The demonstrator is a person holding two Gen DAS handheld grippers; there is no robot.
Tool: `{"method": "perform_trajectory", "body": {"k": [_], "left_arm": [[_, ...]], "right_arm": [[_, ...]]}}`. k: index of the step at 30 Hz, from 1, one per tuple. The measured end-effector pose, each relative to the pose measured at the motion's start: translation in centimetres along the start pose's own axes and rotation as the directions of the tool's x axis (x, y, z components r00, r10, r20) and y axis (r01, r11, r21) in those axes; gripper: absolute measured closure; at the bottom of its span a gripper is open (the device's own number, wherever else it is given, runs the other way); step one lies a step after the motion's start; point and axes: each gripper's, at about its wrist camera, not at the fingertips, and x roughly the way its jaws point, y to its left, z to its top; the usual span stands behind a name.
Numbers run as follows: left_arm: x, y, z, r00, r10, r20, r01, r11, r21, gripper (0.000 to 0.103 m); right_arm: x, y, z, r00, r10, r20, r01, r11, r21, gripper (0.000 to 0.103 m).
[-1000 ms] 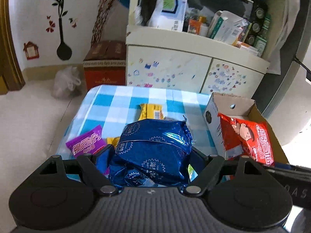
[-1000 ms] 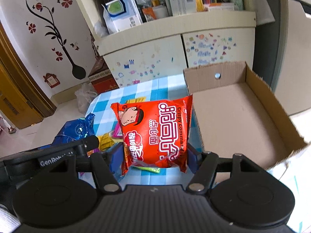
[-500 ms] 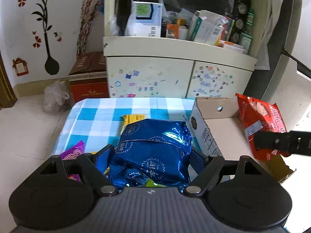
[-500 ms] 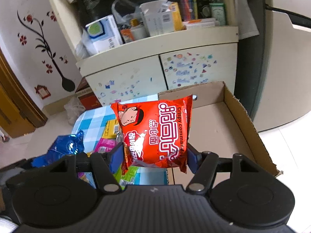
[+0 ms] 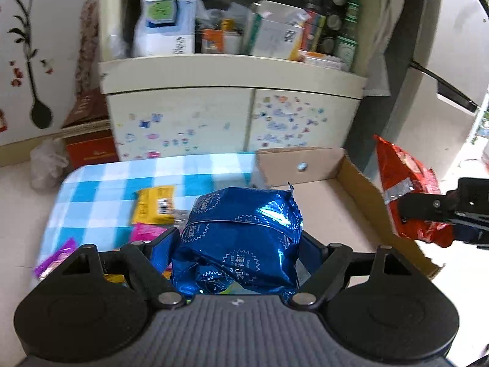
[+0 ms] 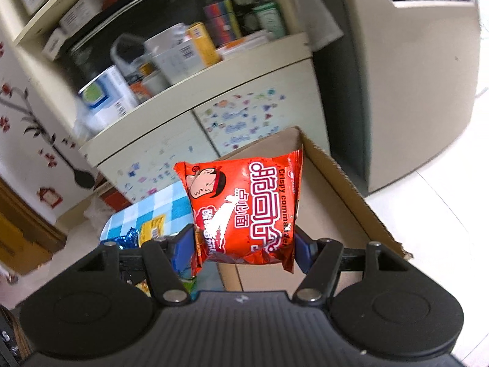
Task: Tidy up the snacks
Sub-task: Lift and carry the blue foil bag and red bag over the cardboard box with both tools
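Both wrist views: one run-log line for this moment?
left hand-held gripper: shut on blue packet | right hand-held gripper: shut on red packet | cardboard box: empty

"Crispy comm…" in dark print along red snack bag (image 6: pixel 244 211), beside large white Chinese characters and cartoon face; blue foil bag (image 5: pixel 238 241) with white starburst seals, print too small to read

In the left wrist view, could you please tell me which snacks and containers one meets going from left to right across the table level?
Purple packet → yellow packet → blue foil bag → cardboard box → red snack bag.
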Motion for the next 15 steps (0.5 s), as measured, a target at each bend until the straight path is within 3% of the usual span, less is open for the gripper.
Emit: {"method": "perform_trajectory", "body": {"k": [10,15], "left_arm": [[2.9,-4.0,-0.2,0.99,-0.135,-0.046,0.138,0.988,0.069,0.018],[4.5,-5.4,-0.7,0.983,-0.167,-0.071,0.173,0.981,0.087,0.018]], "right_arm": [[0.8,-3.3,0.1,0.999,-0.014,-0.034,0.02,0.984,0.177,0.037],[1.2,-4.2,0.1,0.999,-0.044,-0.029,0.049,0.976,0.214,0.037]]}}
